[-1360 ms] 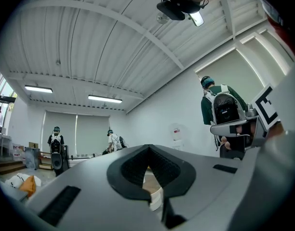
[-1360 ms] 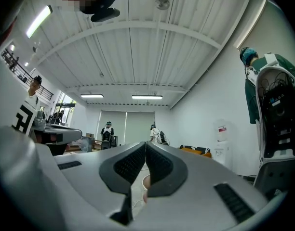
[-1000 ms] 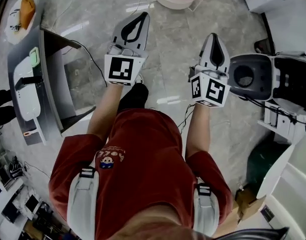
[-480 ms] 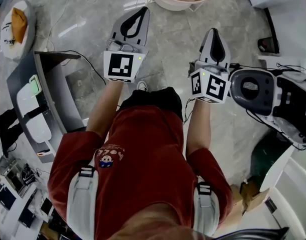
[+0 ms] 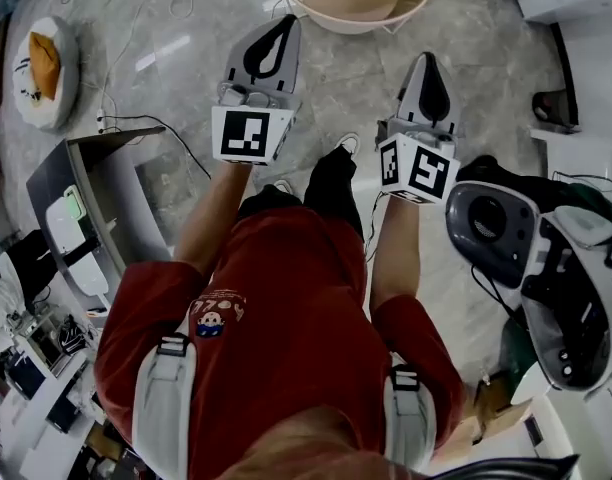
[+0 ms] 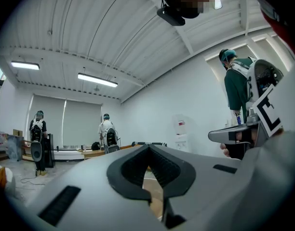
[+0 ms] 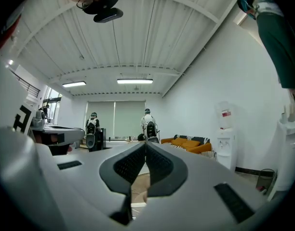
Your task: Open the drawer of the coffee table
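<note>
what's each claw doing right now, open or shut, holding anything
left claw: closed, nothing between its jaws
right claw: closed, nothing between its jaws

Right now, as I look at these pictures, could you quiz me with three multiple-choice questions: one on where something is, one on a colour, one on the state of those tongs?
1. In the head view, the round beige tub lies:
A) ahead of the left tongs and right tongs
B) on the grey desk
C) behind the person

2. The tong-holder's shirt is:
A) green
B) red
C) white

3. The two tongs are:
A) wide open
B) gripping a cable
C) shut and empty

Answers:
1 A, the tub sits beyond both tips.
2 B, the shirt is plainly red.
3 C, each gripper view shows jaws meeting with nothing between.
</note>
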A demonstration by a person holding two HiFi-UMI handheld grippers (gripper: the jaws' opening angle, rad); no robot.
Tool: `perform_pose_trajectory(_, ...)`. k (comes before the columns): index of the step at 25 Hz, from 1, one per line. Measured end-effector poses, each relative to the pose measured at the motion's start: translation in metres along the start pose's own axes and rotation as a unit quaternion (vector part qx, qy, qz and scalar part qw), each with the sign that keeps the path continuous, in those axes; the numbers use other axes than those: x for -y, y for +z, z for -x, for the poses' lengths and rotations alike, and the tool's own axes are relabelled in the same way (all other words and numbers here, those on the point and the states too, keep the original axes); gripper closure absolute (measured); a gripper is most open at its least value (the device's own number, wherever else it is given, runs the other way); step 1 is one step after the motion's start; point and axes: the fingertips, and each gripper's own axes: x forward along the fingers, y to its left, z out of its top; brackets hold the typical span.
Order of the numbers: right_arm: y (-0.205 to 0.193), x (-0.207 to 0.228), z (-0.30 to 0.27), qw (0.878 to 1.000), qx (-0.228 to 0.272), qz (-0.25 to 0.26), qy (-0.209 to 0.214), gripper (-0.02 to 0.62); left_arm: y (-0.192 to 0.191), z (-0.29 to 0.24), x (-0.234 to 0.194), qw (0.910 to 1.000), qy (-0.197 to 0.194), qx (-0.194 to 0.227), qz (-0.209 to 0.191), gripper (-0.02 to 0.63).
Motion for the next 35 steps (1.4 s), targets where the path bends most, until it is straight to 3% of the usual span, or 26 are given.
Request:
perform_pose_trajectory(3, -0.009, 0.036, -0.027, 1.0, -0.008, -0.005, -0.001, 0.574, 0.002, -0.043, 0.009, 0.9995, 0.014, 0.028, 0.009, 0.594)
perform_pose_trajectory(7, -0.035, 0.064, -0.061, 1.0, -0.026, -0.009, -0.002, 0.574, -0.031, -0.083, 0.015, 0.9997, 0.005, -0.023, -0.009, 0.594)
perform_pose_trajectory(16, -0.155, 0.042, -0.132, 0.998, -0.068, -0.01, 0.001, 0.574, -0.151, -0.139, -0.028, 0.9999, -0.005, -0.016, -0.003, 0.594)
perform_pose_trajectory(24, -0.383, 0.0, -0.153, 0.993, -0.115, -0.009, -0.005, 0.574, -0.377, -0.136, -0.058, 0.9995, -0.003, -0.029, 0.012, 0.594)
perform_pose_trajectory(31, -0.596, -0.018, -0.173, 0.993, -0.111, 0.029, 0.001, 0.574, -0.581, -0.134, -0.067, 0.9998, 0.0, 0.012, 0.013, 0.593)
perform_pose_trajectory(35, -0.691, -0.016, -0.192, 0.995, -0.098, 0.031, -0.012, 0.574, -0.688, -0.154, -0.069, 0.9998, 0.002, 0.003, 0.018, 0.593)
